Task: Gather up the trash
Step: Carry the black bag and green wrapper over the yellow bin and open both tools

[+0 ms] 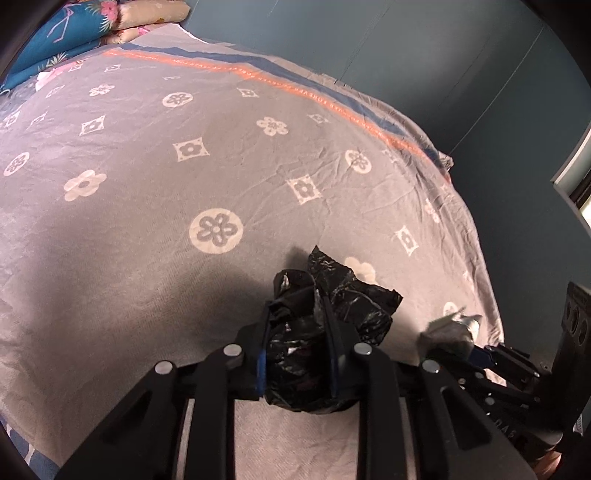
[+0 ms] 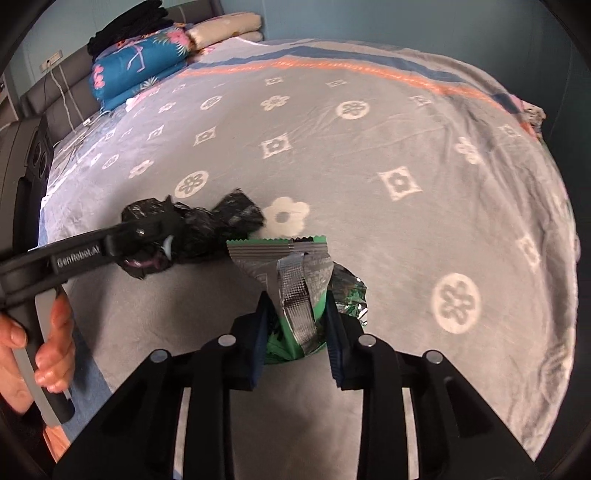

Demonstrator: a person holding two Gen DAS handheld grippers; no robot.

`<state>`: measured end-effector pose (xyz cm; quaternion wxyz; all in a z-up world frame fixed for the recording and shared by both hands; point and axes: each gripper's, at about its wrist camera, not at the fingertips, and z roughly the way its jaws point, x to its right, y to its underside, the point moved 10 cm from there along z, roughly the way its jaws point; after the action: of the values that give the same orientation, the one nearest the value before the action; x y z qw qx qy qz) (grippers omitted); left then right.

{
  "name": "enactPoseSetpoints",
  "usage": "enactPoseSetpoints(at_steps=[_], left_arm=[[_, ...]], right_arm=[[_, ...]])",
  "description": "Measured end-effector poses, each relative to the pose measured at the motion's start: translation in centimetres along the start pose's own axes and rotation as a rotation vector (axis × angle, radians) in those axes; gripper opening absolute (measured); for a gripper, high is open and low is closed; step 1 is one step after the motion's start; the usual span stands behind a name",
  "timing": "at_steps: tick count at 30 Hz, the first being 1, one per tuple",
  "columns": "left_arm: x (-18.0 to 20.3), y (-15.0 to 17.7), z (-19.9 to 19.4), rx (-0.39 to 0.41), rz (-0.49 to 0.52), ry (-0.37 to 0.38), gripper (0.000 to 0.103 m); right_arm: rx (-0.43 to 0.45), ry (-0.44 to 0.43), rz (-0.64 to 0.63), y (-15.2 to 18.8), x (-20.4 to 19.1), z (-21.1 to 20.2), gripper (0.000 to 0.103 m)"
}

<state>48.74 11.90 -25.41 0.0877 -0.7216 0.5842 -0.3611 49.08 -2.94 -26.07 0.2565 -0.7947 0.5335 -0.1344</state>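
Observation:
A crumpled black plastic bag (image 1: 332, 295) lies on the grey patterned bed sheet (image 1: 147, 184). My left gripper (image 1: 297, 310) is shut on the black bag; it also shows in the right wrist view (image 2: 162, 236), with the bag (image 2: 207, 225) at its tips. My right gripper (image 2: 295, 302) is shut on a green and silver snack wrapper (image 2: 291, 273), held just above the sheet (image 2: 406, 147) to the right of the bag. The wrapper (image 1: 450, 328) and the right gripper (image 1: 465, 350) show at lower right in the left wrist view.
Folded blue floral bedding (image 2: 133, 62) and a beige pillow (image 2: 225, 26) lie at the bed's head, with dark clothes (image 2: 125, 26) on top. A grey headboard (image 2: 40, 92) runs along the left. A teal wall (image 1: 443, 55) stands behind the bed's far edge.

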Motion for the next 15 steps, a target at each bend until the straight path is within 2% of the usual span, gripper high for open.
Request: enactPoseSetpoints(at_steps=[8,15], left_arm=[[1.4,0.3,-3.1,0.057,0.03,-0.009,0.022],[6.6,2.0,-6.8,0.112,0.11,0.013,0.021]], right_arm=[[0.013,0.015,0.005,1.7,1.8,-4.9,0.026],[0.031,0.015,0.042,4.9,3.5,-11.5,0.026]])
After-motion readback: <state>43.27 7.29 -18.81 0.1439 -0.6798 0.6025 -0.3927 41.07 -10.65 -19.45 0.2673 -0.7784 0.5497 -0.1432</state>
